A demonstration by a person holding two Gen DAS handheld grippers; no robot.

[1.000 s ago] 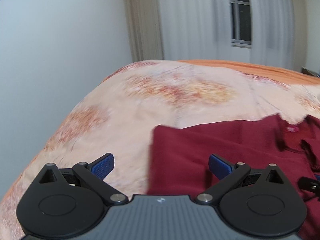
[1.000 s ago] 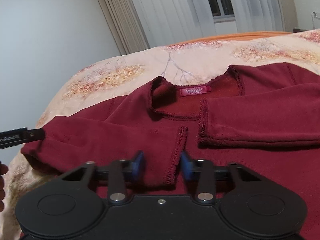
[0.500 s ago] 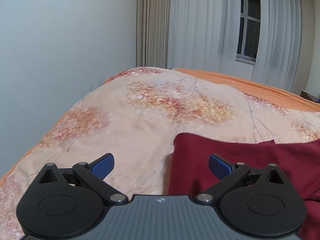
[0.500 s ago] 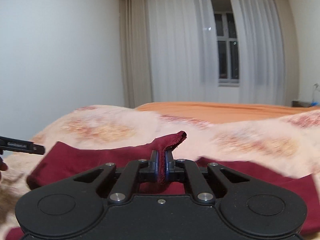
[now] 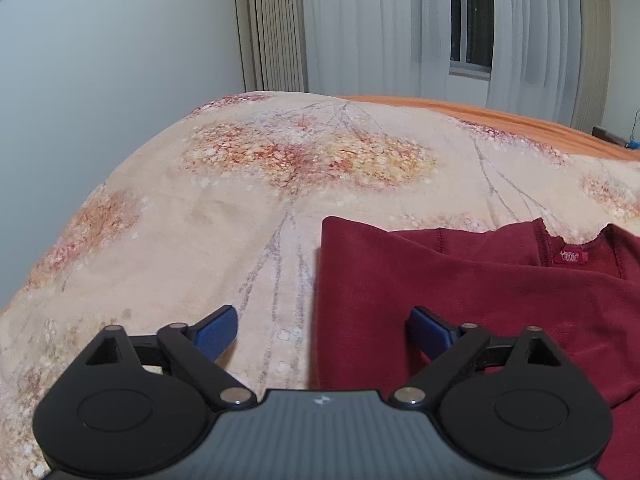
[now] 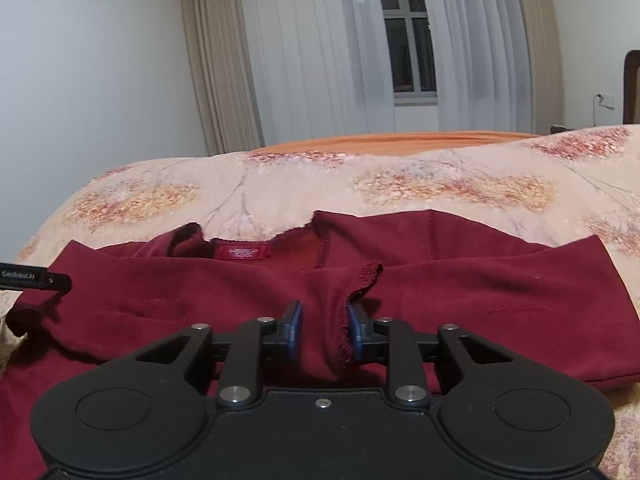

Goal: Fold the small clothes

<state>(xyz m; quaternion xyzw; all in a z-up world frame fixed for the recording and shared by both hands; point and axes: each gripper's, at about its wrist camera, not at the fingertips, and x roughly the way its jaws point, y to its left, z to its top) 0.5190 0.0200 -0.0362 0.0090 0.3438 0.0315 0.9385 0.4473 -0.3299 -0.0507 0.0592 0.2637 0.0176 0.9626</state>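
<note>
A dark red long-sleeved top (image 5: 480,300) lies flat on the floral bedspread (image 5: 200,240), neck label (image 5: 571,257) at the far side. My left gripper (image 5: 322,328) hovers over the top's folded left edge, which runs between its wide-apart blue pads; the jaws are closing and touch nothing. In the right wrist view the top (image 6: 500,300) has a sleeve folded across its chest. The sleeve's cuff (image 6: 362,280) lies between the pads of my right gripper (image 6: 325,332), whose jaws are opening and no longer press it. The left gripper's tip (image 6: 36,282) shows at the left edge.
The bedspread (image 6: 440,188) extends well beyond the top, with an orange sheet (image 6: 380,140) at the far edge. White curtains and a window (image 6: 408,52) stand behind the bed, a plain wall on the left. A dark wooden post (image 6: 632,84) rises at far right.
The right gripper, half a second ago shut on the raised cuff, has lowered it onto the top's chest and parted its jaws. The left gripper moved over the top's left edge and narrowed slightly.
</note>
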